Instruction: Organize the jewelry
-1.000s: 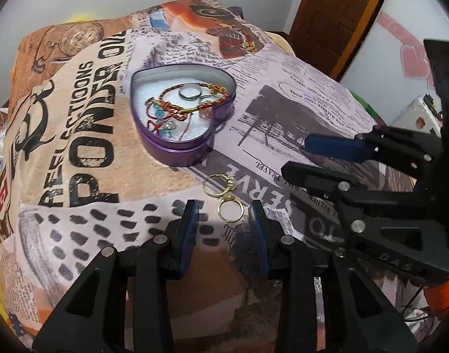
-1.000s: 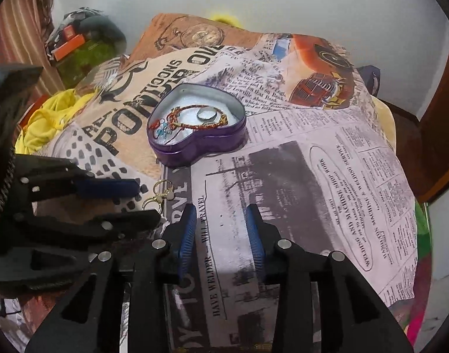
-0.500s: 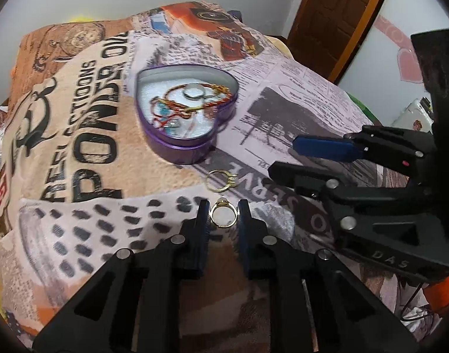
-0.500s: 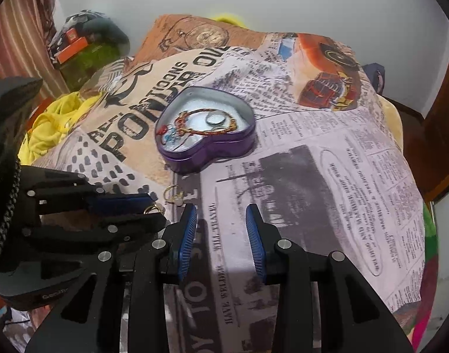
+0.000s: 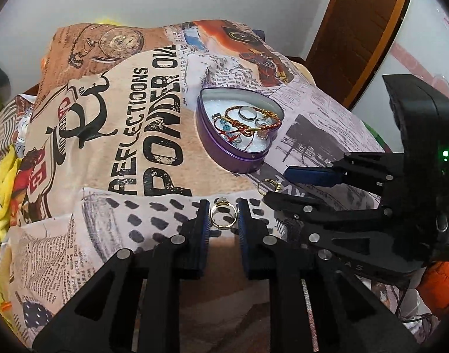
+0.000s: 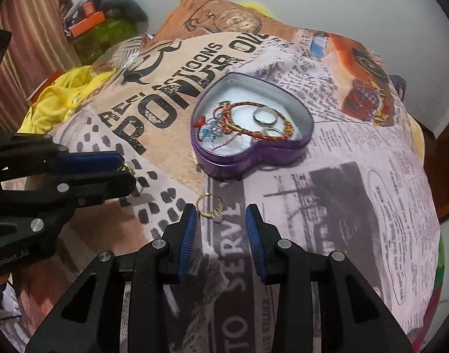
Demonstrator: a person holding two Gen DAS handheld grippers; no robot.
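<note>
Near the printed blanket's (image 5: 112, 135) front edge, one gold ring (image 5: 223, 215) is pinched by the left gripper (image 5: 223, 220), while the right gripper (image 6: 221, 235) is held open beside a second ring (image 6: 210, 205).

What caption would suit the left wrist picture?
Left gripper shut on a gold ring, purple heart-shaped tin of jewelry beyond.

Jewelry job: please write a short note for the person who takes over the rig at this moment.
Left claw: shut on a gold ring, just above the printed cloth.
Right claw: open, holds nothing; second gold ring lies on the cloth just before it.
Purple heart tin: open, already holds bracelets and rings.
Done: one ring gripped.
Left: probably bring it into the tin, then the second ring.
</note>
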